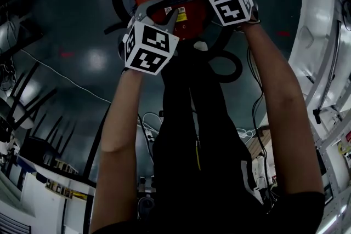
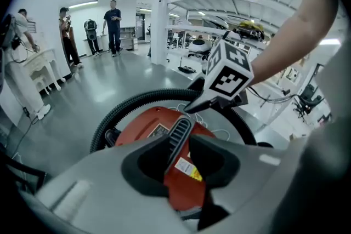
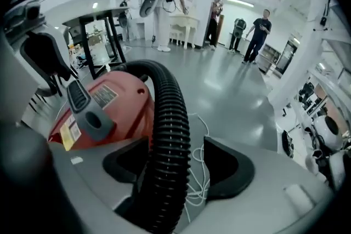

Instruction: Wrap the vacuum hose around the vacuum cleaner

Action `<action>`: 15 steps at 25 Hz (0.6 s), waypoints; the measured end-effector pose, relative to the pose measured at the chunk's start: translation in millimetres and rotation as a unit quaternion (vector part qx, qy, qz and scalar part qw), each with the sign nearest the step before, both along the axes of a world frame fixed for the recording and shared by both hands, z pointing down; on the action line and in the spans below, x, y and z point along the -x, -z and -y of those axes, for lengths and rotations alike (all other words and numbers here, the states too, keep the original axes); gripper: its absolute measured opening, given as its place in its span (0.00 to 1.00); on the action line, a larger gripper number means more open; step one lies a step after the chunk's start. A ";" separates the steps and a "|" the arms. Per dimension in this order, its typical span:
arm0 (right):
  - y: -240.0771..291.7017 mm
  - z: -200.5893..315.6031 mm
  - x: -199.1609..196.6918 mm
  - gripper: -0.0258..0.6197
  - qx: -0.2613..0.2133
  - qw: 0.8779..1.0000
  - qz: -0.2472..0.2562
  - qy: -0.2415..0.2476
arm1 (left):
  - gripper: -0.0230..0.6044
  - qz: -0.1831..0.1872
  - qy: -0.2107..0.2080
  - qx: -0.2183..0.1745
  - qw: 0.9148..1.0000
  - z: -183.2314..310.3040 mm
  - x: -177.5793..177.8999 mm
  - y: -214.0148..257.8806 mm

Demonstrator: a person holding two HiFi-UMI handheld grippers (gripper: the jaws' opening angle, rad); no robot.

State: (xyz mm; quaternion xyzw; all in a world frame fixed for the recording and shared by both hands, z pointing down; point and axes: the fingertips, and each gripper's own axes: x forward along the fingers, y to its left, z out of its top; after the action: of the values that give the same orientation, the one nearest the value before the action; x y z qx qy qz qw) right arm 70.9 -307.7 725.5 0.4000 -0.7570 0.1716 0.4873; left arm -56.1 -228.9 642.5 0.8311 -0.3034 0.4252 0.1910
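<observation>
Big bright hall with a glossy grey floor (image 3: 236, 90), and both tools are working right over it. Nearest the camera, the left tool (image 2: 180, 163) is pinching the ribbed grey handle (image 2: 180, 134) on top of the red vacuum cleaner (image 2: 143, 130), which sits on the floor directly below the person. The right tool (image 3: 178, 168) is spread. The black hose (image 3: 170, 134) runs up between its pads, leaning on the left one, and the right one stands clear, so there's no grip there at the moment. Further out, the hose curves round the far side of the red body, and a loose loop lies on the floor beside the machine. To my eye the wrap is only partly done. The good play is for the left tool to hold that handle firmly so the body can't swivel. Meanwhile the right tool takes the hose further along and lays the slack low and snug against the casing, with no twisting. One hazard is the thin white cord (image 3: 200, 172) tangled just under the hose, which could get dragged into the coil. Far back, people (image 3: 258, 35) stand well clear.
</observation>
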 end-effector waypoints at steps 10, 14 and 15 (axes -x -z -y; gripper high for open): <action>45.7 -4.2 21.1 0.52 -0.044 0.998 0.044 -0.002 | 0.24 0.007 0.003 0.005 1.000 1.4 2.3 1.4; 66.3 -13.2 13.2 0.43 -0.058 0.996 0.057 -0.042 | 0.24 0.010 0.007 0.008 1.000 -5.0 6.4 4.0; 69.6 -16.5 11.1 0.41 -0.058 0.995 0.062 -0.054 | 0.24 0.011 0.009 0.011 1.000 -7.3 7.7 3.7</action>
State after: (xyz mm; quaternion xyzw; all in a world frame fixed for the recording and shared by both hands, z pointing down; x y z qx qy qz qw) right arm 59.8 -291.2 655.9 0.4565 -0.7716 0.1780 0.4057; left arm -63.7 -221.7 638.8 0.8217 -0.3081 0.4357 0.2001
